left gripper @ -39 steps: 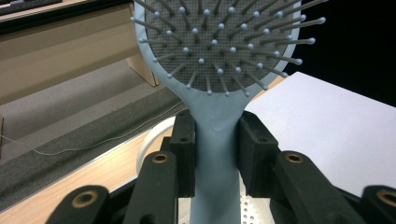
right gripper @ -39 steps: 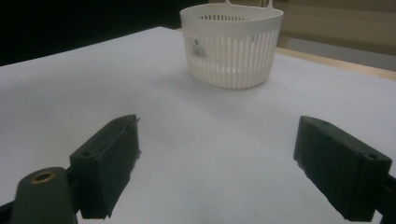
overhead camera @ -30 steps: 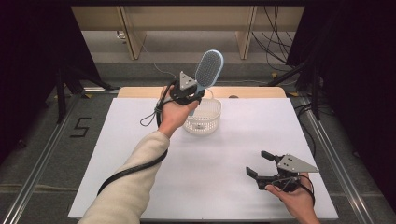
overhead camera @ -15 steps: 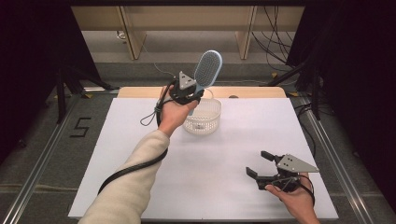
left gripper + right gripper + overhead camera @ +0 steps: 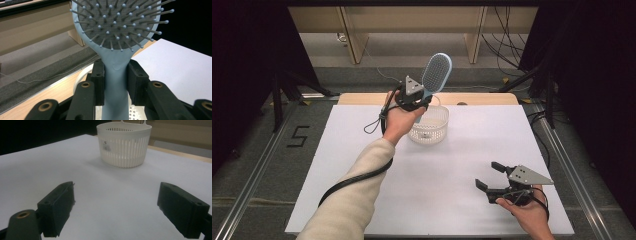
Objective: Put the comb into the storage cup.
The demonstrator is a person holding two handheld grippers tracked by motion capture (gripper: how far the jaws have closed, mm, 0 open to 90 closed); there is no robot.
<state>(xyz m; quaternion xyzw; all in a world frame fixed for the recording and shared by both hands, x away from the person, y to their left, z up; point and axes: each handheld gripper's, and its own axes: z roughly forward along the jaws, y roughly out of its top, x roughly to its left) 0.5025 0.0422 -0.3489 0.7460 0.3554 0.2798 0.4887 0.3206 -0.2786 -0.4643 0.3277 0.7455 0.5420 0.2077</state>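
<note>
Hairbrush [image 5: 117, 32] handle sits clamped between the left gripper [image 5: 115, 82] jaws, head above them, over the basket [image 5: 429, 125]. Right gripper [image 5: 116, 207] jaws gape empty; its view shows the basket's slatted wall.

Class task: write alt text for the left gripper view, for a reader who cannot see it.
Two black tongs clamp the handle of a pale blue hairbrush, its bristles facing the camera. A white table lies behind at the right.

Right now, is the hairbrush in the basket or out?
Out: the left gripper holds the hairbrush by its handle above the basket.
</note>
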